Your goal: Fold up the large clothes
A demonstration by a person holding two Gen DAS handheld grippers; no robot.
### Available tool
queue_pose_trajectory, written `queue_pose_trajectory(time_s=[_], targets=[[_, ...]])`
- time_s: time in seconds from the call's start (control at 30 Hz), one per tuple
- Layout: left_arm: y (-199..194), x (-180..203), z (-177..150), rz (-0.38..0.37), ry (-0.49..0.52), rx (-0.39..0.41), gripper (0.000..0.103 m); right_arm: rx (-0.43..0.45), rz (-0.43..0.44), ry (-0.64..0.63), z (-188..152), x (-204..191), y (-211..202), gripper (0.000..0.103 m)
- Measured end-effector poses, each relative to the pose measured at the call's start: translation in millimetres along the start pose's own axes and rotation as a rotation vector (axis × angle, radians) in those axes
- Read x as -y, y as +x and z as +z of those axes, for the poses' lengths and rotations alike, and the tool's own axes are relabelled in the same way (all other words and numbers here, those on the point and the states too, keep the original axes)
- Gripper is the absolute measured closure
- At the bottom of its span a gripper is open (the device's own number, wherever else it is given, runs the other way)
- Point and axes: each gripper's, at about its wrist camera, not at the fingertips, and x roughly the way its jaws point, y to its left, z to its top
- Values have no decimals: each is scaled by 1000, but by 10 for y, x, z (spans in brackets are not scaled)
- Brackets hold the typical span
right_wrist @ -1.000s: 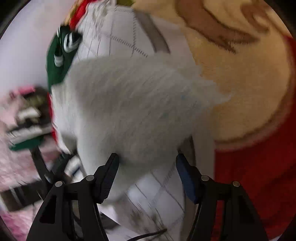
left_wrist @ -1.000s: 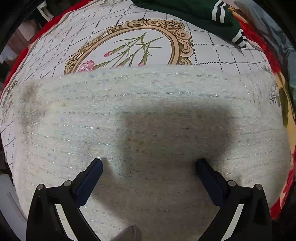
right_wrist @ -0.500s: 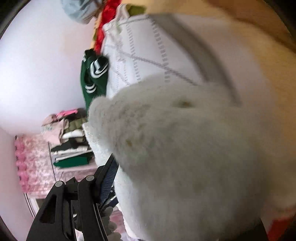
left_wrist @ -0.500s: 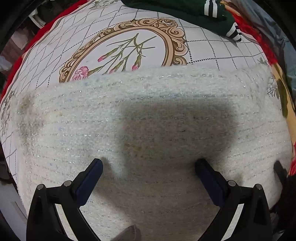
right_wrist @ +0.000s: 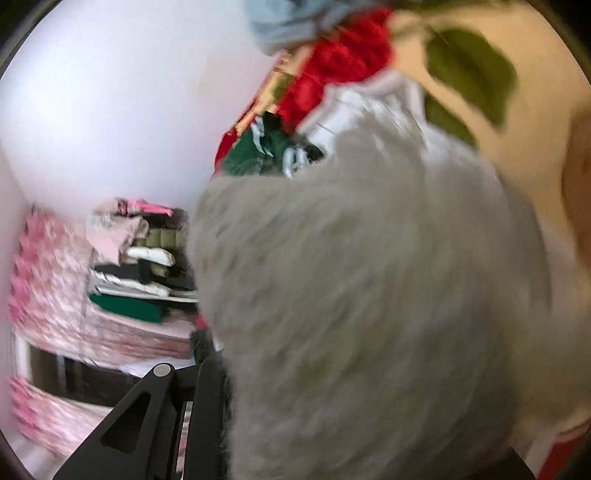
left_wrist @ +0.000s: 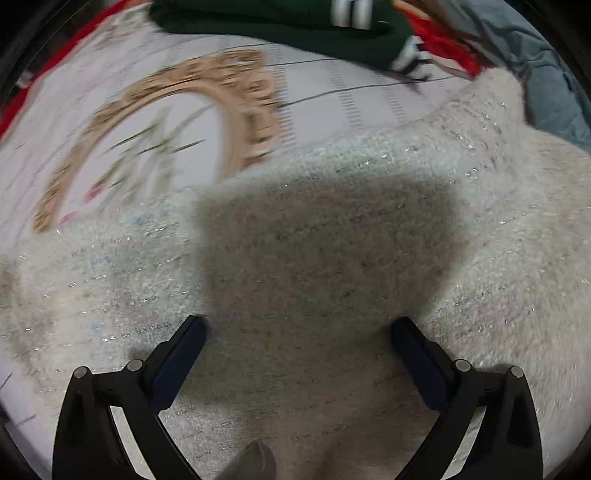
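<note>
Left gripper gaping wide, hovering over sweater; right gripper gripping sweater, fuzzy fabric bunching, blurred.

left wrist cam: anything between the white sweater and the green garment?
Only bare printed bedcover between the white sweater and the green garment, seen in the left wrist view.

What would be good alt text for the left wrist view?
The open left tool hangs over a fuzzy white sweater that lies on a white printed cloth. A green garment with white stripes lies at the far edge. The picture is blurred.
</note>
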Motion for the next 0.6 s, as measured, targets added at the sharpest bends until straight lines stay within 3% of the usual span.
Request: queue_pose_trajectory(time_s=[0.2, 0.3, 0.4, 0.6], targets=[[201, 379, 398, -164, 50, -10, 0, 28, -146, -169, 247, -346, -229, 77], [62, 237, 430, -195, -1, -11, 0, 2, -175, -256, 235, -557, -253, 77], [-312, -254, 247, -239, -114, 36, 0, -38, -179, -375, 89, -906, -178, 77], [-1052, -1546, -590, -104, -399, 118, 0, -202, -142, -630, -634, -1722, 335, 77]])
